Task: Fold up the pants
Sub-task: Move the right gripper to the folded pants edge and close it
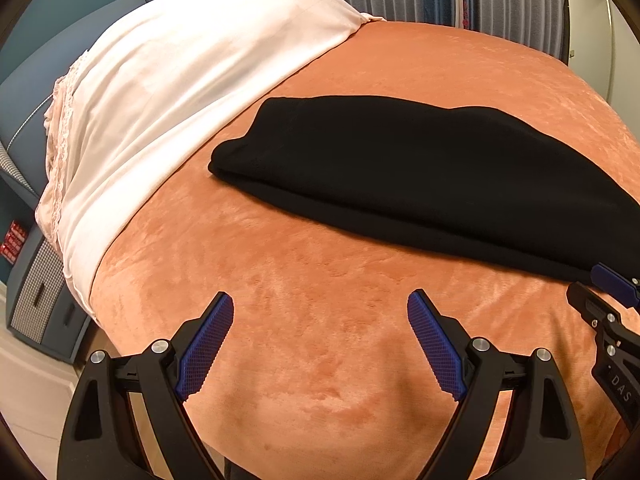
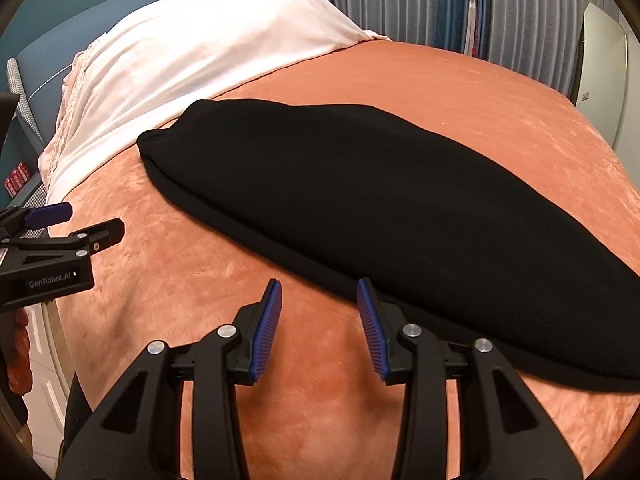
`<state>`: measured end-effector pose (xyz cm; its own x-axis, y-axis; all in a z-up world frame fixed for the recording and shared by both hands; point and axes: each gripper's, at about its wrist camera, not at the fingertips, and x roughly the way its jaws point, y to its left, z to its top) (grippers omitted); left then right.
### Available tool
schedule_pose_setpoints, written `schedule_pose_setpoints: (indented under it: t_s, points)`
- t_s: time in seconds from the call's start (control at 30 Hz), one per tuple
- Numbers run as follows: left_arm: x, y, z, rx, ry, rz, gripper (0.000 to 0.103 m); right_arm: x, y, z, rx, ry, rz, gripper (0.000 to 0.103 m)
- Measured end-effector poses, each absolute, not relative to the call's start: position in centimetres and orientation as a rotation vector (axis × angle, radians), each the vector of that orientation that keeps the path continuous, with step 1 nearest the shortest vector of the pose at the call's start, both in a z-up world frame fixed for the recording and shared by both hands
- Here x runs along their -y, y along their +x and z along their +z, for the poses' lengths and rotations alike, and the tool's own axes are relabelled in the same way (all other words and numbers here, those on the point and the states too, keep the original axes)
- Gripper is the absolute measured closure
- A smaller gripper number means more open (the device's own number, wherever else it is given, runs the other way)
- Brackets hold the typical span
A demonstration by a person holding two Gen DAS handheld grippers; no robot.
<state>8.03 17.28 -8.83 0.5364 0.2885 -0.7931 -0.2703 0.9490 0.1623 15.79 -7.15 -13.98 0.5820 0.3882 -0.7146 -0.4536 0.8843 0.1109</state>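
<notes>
We see the black pants (image 1: 420, 176), folded into a long strip, lying on the bed (image 1: 320, 320) with its orange blanket, from about ten o'clock toward four o'clock in both views. A white sheet (image 1: 180, 92) covers the pillows at eleven o'clock. Our left gripper (image 1: 320, 344) hangs over bare blanket, its jaws wide and empty. Our right gripper (image 2: 319, 324) has narrower jaws with nothing between them, its right finger at the near edge of the pants.

Pants (image 1: 420, 168) right end cut by frame edge; red items (image 1: 13, 240) unreadable.
</notes>
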Motion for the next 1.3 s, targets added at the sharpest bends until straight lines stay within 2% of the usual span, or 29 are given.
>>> schedule_pose_setpoints:
  t_s: [0.43, 0.6, 0.83, 0.87, 0.93, 0.97, 1.07, 1.17, 1.27, 1.3]
  points:
    - [-21.2, 7.5, -9.7, -0.969, -0.015, 0.397, 0.017, 4.1, 17.6, -15.1, -0.837, -0.179, 0.516, 0.058]
    - [-21.7, 7.6, -9.8, -0.970, -0.018, 0.406, 0.017, 2.5, 16.2, -15.0, -0.818, -0.224, 0.567, 0.060]
    - [-21.8, 7.7, -9.7, -0.970, -0.015, 0.408, 0.017, 1.7, 19.2, -15.4, -0.846, -0.211, 0.520, 0.060]
    - [-21.8, 7.7, -9.7, -0.970, -0.014, 0.410, 0.017, 1.5, 19.6, -15.7, -0.862, -0.207, 0.521, 0.064]
    - [-21.8, 7.7, -9.7, -0.968, -0.018, 0.409, 0.017, 1.7, 20.2, -15.8, -0.881, -0.165, 0.547, 0.081]
    - [-21.8, 7.7, -9.7, -0.968, -0.018, 0.410, 0.017, 1.8, 20.3, -15.6, -0.887, -0.150, 0.561, 0.093]
    - [-21.7, 7.7, -9.6, -0.967, -0.011, 0.410, 0.017, 2.0, 19.2, -15.4, -0.886, -0.164, 0.583, 0.096]
    - [-21.7, 7.8, -9.7, -0.970, -0.012, 0.410, 0.017, 2.1, 17.9, -15.6, -0.853, -0.170, 0.600, 0.096]
    - [-21.5, 8.1, -9.8, -0.975, -0.007, 0.406, 0.017, 3.7, 17.8, -14.1, -0.820, -0.103, 0.600, 0.089]
    - [-21.4, 8.1, -9.8, -0.974, -0.001, 0.405, 0.017, 4.4, 17.5, -13.2, -0.786, -0.093, 0.595, 0.079]
